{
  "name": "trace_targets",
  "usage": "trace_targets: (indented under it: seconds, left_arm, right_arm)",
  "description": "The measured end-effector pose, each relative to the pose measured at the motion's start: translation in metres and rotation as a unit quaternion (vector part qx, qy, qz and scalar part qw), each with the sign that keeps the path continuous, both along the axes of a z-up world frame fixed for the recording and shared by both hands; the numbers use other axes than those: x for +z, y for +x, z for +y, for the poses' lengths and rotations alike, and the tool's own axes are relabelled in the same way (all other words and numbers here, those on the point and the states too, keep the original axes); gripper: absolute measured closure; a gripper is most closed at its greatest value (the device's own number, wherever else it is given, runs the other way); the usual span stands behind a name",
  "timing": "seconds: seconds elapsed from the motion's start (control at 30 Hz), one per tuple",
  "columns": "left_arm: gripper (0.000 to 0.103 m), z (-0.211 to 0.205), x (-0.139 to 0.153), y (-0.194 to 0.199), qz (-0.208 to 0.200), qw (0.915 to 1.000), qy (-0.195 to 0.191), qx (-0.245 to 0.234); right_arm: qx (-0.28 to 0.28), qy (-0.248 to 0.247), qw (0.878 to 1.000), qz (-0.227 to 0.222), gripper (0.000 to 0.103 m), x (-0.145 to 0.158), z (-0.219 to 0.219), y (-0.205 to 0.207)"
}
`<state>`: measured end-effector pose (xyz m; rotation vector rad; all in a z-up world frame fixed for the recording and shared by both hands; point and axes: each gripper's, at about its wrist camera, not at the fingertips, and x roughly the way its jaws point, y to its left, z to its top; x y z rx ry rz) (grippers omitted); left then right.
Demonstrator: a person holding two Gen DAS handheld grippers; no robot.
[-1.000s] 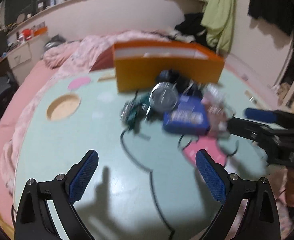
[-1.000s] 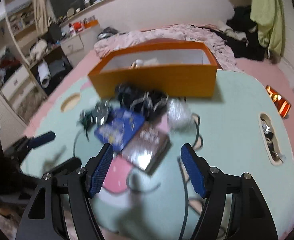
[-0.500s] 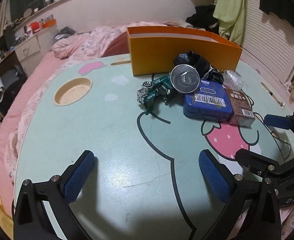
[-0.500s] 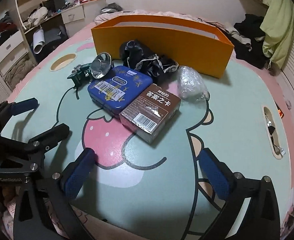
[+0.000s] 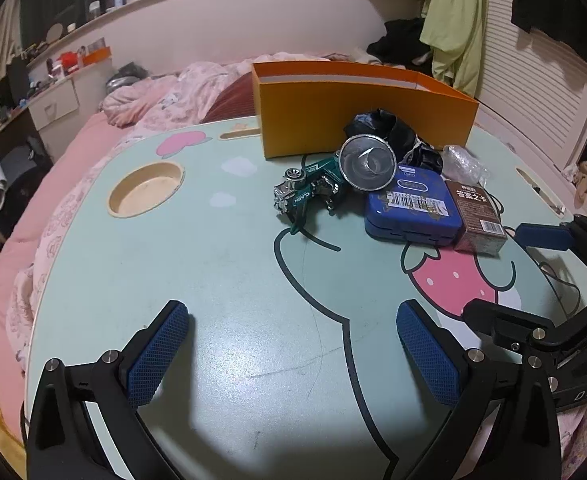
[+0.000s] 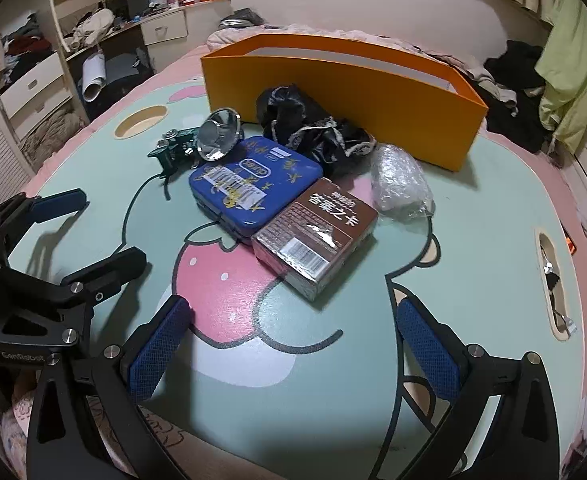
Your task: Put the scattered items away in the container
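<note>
Mint-green and smooth, the low table [image 5: 213, 264] carries a printed cartoon with a pink strawberry, and it stands over pink, rumpled bedding.

Both tools hang above its near edge with nothing between their fingers. The left gripper [image 5: 293, 356] has its jaws spread wide, the blue cross-hatched pads [image 5: 157, 354] facing each other over bare tabletop. The right gripper [image 6: 293, 350] is just as wide, its black jointed frame and blue pads [image 6: 427, 350] straddling the strawberry print.

Just ahead of the right gripper lies a brown rectangular carton [image 6: 317, 236] in glossy wrap, barcode up, touching a blue rounded-corner tin [image 6: 253, 184] with a white barcode sticker. Against the tin's far corner leans a shiny metal funnel-shaped piece [image 6: 217, 140], and beside that sits a small green metallic toy [image 6: 173, 150] with chrome parts. Behind the tin is a crumpled black glossy bag [image 6: 309, 128]; to its right, a lump wrapped in crinkled clear plastic [image 6: 399, 182].

Furthest out stands the orange box [image 6: 341, 92] — long, stiff-walled, open at the top, pale inside — at the table's far side, with the black bag right in front of its wall. A round recessed cup holder [image 5: 145, 188] sits well off to the left.
</note>
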<state>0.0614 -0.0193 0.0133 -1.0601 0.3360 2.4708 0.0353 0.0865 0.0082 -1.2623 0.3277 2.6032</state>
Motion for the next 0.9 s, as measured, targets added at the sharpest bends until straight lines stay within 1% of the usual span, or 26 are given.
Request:
trace_targets:
  seconds: [0.37,0.57,0.67,0.77,0.9]
  left_arm:
    - [0.0,0.001,-0.001,0.001,0.008,1.0,0.0,0.001]
    - [0.0,0.003,-0.001,0.002,0.008,1.0,0.001,0.0]
    - [0.0,0.002,-0.001,0.001,0.008,1.0,0.002,0.0]
    - [0.0,0.002,0.0,0.001,0.009,1.0,0.003,0.0]
    - [0.0,0.002,-0.001,0.001,0.009,1.0,0.003,0.0]
  right_arm:
    - [0.007,0.002,1.0,0.002,0.0,0.0,0.0,-0.002]
    - [0.005,0.004,1.0,0.011,0.0,0.0,0.0,0.0]
    - [-0.011,0.006,1.0,0.016,0.0,-0.001,0.002,0.003]
    - [-0.053,0.003,0.998,0.018,0.0,-0.001,0.012,0.009]
    - [-0.096,-0.017,0.995,0.034,0.0,-0.001,0.029,0.019]
